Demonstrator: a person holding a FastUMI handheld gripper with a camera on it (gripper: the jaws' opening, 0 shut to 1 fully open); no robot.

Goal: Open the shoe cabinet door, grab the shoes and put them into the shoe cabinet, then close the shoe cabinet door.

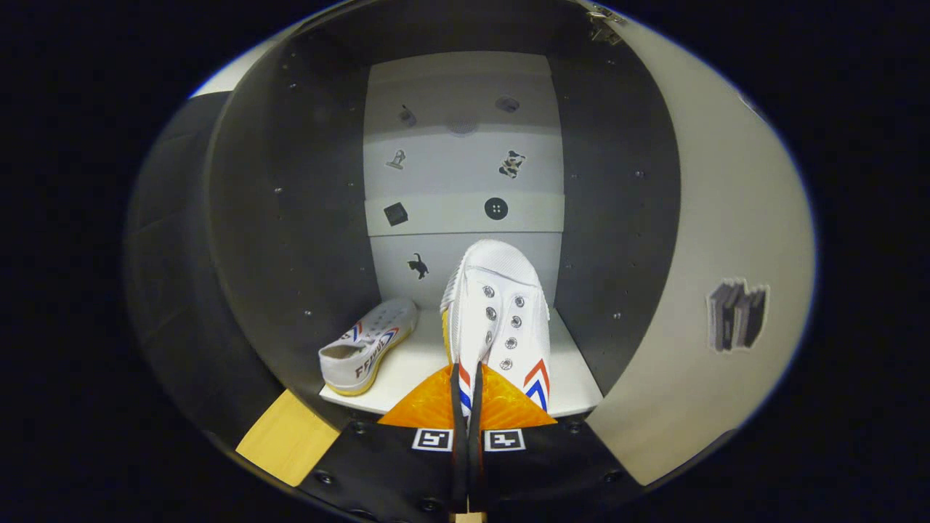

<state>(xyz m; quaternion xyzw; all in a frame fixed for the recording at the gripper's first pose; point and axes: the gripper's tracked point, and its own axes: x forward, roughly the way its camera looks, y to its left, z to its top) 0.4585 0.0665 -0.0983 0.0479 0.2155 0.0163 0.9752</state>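
Observation:
The shoe cabinet (290, 218) stands open with dark side walls, a white back panel and a white shelf (421, 363). Its door (726, 254) is swung out to the right. A white sneaker with red and blue chevrons (501, 319) hangs toe-forward over the right half of the shelf, held by its heel edge. My gripper (468, 396) is shut on that heel edge, both fingers pressed together on it. A second matching sneaker (367, 347) rests on the left part of the shelf, heel towards me.
The cabinet's back panel (465, 181) carries small stickers and a cross strip. A light wooden surface (287, 439) shows below the cabinet's left front corner. A hinge (603, 25) sits at the door's top.

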